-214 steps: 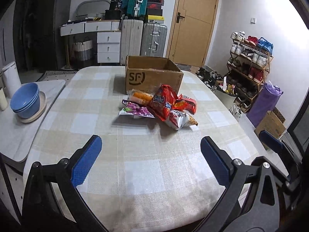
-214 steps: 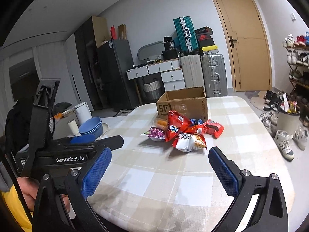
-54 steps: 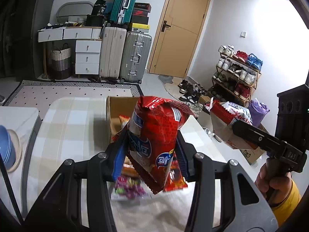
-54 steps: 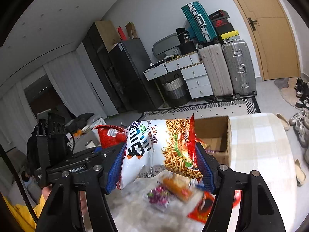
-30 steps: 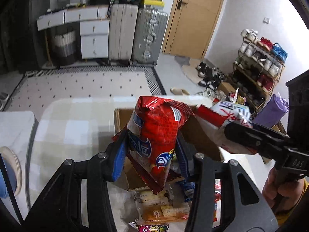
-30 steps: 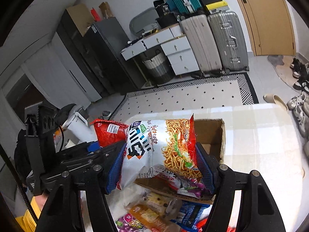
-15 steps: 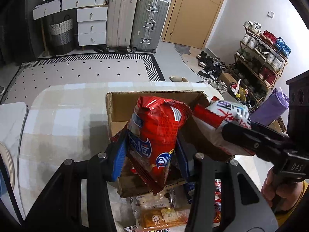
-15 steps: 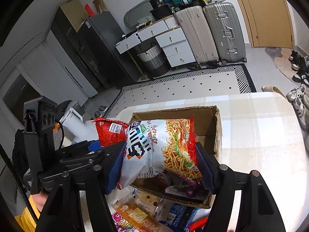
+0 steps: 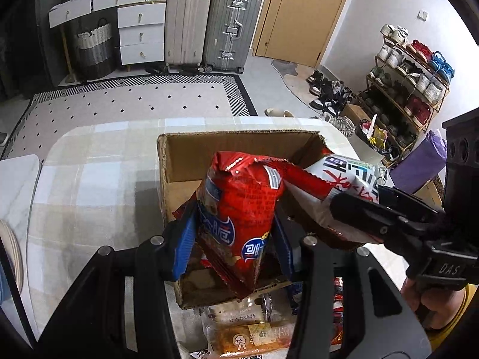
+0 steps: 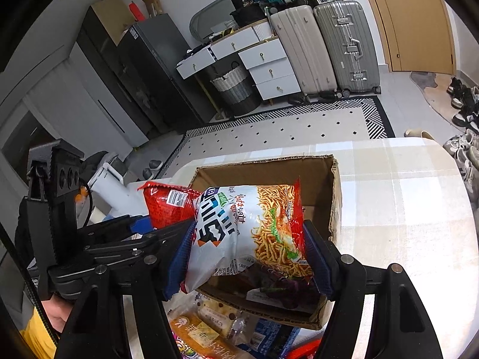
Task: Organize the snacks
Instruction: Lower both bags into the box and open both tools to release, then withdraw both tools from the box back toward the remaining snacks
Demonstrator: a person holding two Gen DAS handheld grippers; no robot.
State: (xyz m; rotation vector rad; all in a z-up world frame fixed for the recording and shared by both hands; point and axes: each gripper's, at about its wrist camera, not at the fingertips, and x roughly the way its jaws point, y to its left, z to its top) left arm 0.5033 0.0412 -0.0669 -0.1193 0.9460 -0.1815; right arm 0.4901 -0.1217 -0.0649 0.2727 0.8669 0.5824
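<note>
My left gripper point(image 9: 235, 246) is shut on a red snack bag point(image 9: 239, 209), which hangs over the open cardboard box point(image 9: 179, 161). My right gripper point(image 10: 248, 257) is shut on a white and red noodle-snack bag point(image 10: 248, 230), held above the same box point(image 10: 335, 203). In the left wrist view that white bag point(image 9: 338, 179) enters from the right beside the red one. In the right wrist view the red bag point(image 10: 164, 203) shows at the left. Inside the box lies a purple packet point(image 10: 278, 284). More snacks lie on the table in front of the box, among them an orange packet point(image 9: 251, 335).
The checked tablecloth point(image 9: 89, 185) covers a table with rounded corners. Suitcases point(image 9: 209, 21) and white drawers point(image 9: 131, 30) stand at the far wall, a shoe rack point(image 9: 410, 83) at the right. A hand point(image 9: 419, 296) holds the right gripper's handle.
Both grippers have sunk with their bags towards the box, the left one more. The box now looks larger and sits lower behind both bags.
</note>
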